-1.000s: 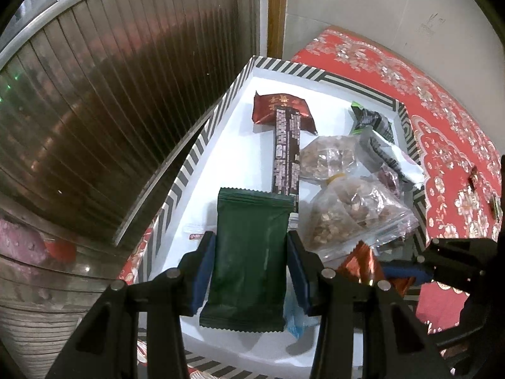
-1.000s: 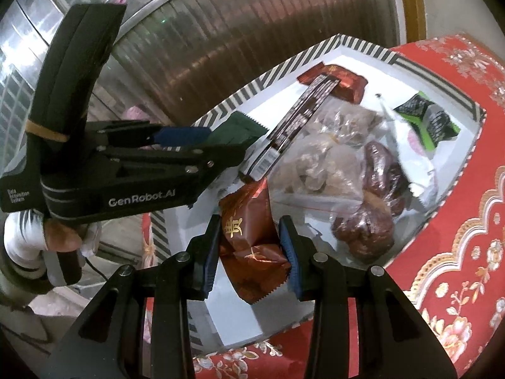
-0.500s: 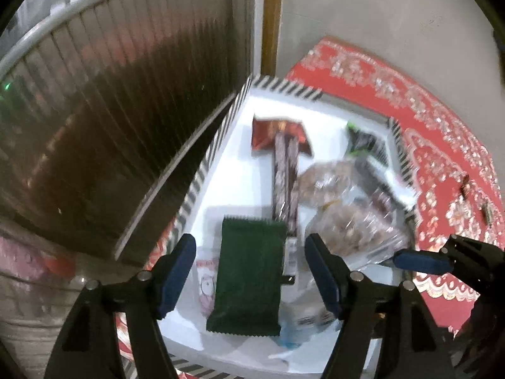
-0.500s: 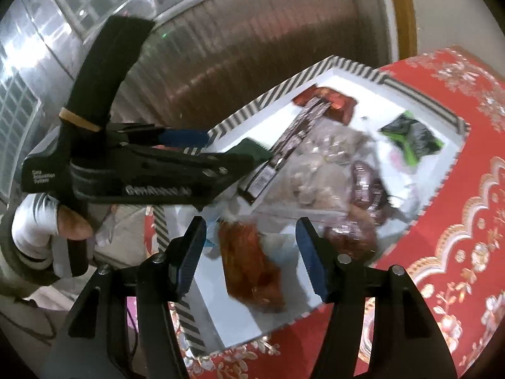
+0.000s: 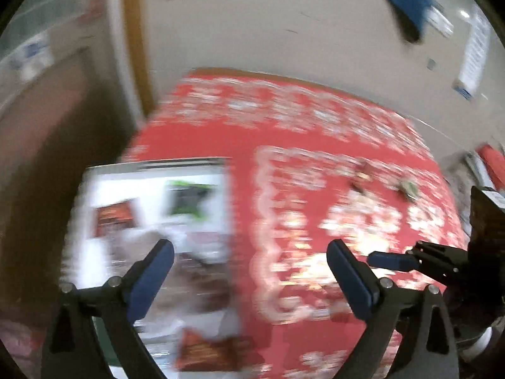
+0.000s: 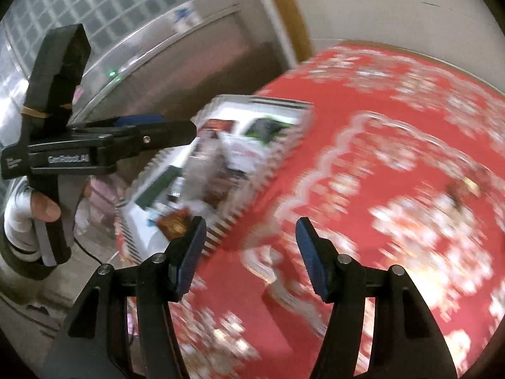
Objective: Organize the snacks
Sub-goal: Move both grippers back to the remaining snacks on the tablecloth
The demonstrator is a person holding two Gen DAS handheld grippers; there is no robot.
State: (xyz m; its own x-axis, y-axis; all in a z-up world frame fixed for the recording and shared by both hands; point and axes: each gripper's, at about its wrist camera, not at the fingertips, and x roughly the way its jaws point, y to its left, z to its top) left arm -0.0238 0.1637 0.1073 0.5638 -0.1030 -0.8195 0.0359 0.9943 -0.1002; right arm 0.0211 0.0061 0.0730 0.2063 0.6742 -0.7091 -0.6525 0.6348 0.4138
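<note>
Both claws are spread wide and carry nothing: left claw [image 5: 249, 271] hangs over the edge between the tray [image 5: 151, 164] and the red cloth [image 5: 315, 126]; right claw [image 6: 249, 249] is over the cloth just beside the tray's striped wall. Frames are heavily blurred, so detail is thin.

Snacks sit inside the tray w/ white floor: a green-black packet [image 6: 265, 129], a dark red packet [image 5: 115, 216], a dark green packet [image 6: 157, 186], an orange-red one [image 6: 173, 221] at the near end, plus clear bags, too smeared to sort.

Judgement: step in hand looks like a gap between picks, prob. heading for two small wrapped pieces [image 5: 407, 186] lying loose on the worktop cloth, well apart from the tray. Next move needs one claw lowered over a piece, then closing. Nothing blocks the way; only the other claw is close alongside, so crossing paths is the risk.
</note>
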